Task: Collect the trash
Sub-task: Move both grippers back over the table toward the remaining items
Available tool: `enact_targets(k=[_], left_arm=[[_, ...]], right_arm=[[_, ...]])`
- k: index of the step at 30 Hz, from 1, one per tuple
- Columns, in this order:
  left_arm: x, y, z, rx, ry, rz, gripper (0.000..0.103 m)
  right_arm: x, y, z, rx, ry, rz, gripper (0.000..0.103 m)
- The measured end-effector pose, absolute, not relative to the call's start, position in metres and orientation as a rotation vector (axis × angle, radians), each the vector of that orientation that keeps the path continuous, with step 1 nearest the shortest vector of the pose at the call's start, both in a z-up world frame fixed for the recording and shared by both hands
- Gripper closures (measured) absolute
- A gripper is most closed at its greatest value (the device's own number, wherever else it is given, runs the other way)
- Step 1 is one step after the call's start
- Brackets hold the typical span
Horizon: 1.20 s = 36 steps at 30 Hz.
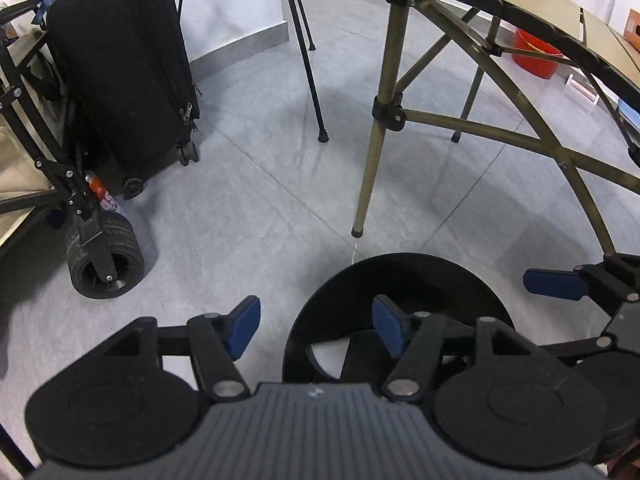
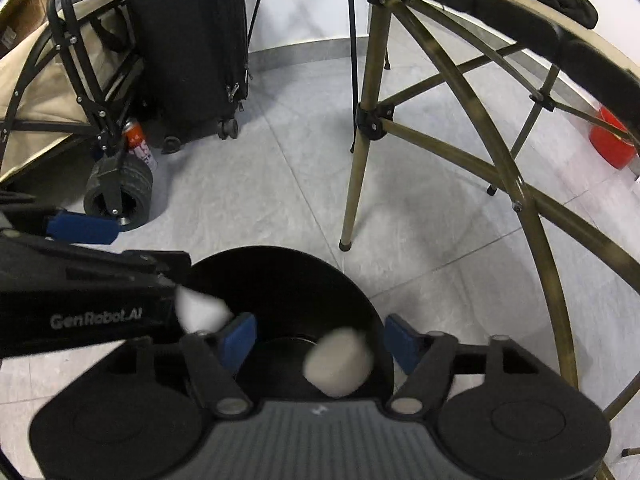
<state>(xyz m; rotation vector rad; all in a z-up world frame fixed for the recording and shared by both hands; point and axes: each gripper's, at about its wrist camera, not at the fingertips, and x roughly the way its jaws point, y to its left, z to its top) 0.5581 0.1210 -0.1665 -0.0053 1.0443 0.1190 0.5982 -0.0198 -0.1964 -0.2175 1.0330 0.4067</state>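
A round black trash bin [image 2: 288, 280] stands on the grey floor, right under both grippers; it also shows in the left wrist view [image 1: 400, 292]. My right gripper [image 2: 318, 338] is open above the bin's mouth. A white crumpled wad [image 2: 340, 362] is blurred in the air between its fingers, touching neither. A second white wad [image 2: 200, 310] is beside the left finger, at the bin's edge. My left gripper [image 1: 316, 326] is open and empty over the bin's left rim. It appears in the right wrist view [image 2: 82, 227] at the left.
A folding table's bronze legs [image 1: 372, 152] stand just behind the bin. A black suitcase [image 1: 120, 64] and a folding cart with a black wheel [image 1: 106, 256] are at the left. An orange spray can [image 2: 138, 140] sits by the cart. A red bucket [image 2: 612, 140] is far right.
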Motion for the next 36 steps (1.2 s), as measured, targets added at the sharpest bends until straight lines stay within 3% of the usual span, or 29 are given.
enact_targets(k=[16, 27, 36], left_arm=[[0.53, 0.141, -0.13, -0.073, 0.983, 0.171, 0.033], [0.44, 0.1, -0.018, -0.052, 0.618, 0.196, 0.031], [0.394, 0.016, 0.045, -0.03, 0.401, 0.041, 0.024]], right_arm=[[0.578, -0.027, -0.155, -0.152, 0.938, 0.419, 0.03], [0.508, -0.062, -0.048, -0.06, 0.689, 0.467, 0.031], [0.434, -0.159, 0.035, -0.005, 0.422, 0.347, 0.026]])
